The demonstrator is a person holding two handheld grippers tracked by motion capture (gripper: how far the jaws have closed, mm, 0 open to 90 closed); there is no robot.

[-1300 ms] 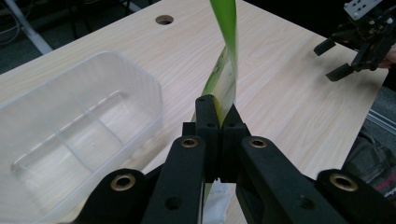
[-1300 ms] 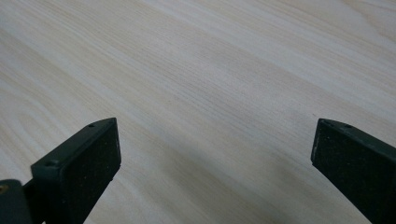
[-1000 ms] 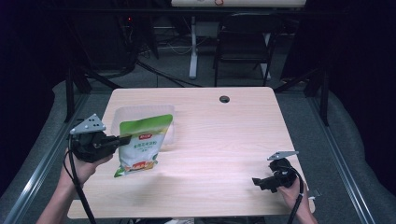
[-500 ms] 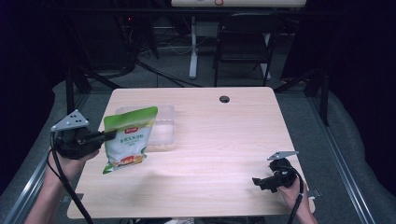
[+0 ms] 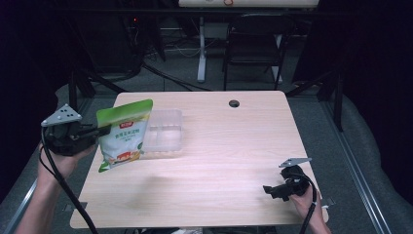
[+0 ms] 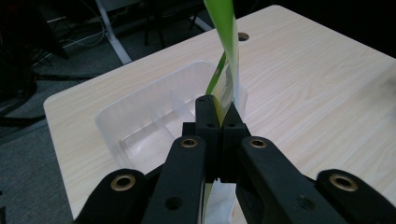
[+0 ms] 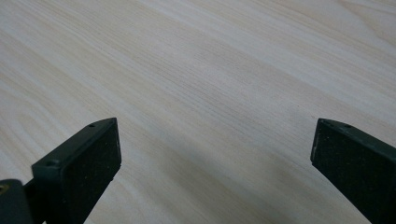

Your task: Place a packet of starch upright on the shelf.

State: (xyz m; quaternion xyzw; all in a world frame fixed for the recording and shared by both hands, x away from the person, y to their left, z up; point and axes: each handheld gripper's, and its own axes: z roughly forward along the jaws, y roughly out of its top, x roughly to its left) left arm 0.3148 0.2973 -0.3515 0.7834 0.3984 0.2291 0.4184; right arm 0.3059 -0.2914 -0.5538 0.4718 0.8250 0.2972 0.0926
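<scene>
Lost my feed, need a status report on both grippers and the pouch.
Left hand-held gripper shut on green pouch, lifted beside clear tray. Right hand-held gripper open over bare table. Nothing obstructing.

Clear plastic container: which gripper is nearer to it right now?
Left. The left gripper holds the green pouch just beside the clear plastic container. The right gripper sits open at the table's near right corner, far away.

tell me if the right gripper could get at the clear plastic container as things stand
Probably yes, though not right away. The right gripper is open and holds nothing, and bare table lies between it and the clear container. It sits far across, and the green pouch hangs at the container's left side only.
</scene>
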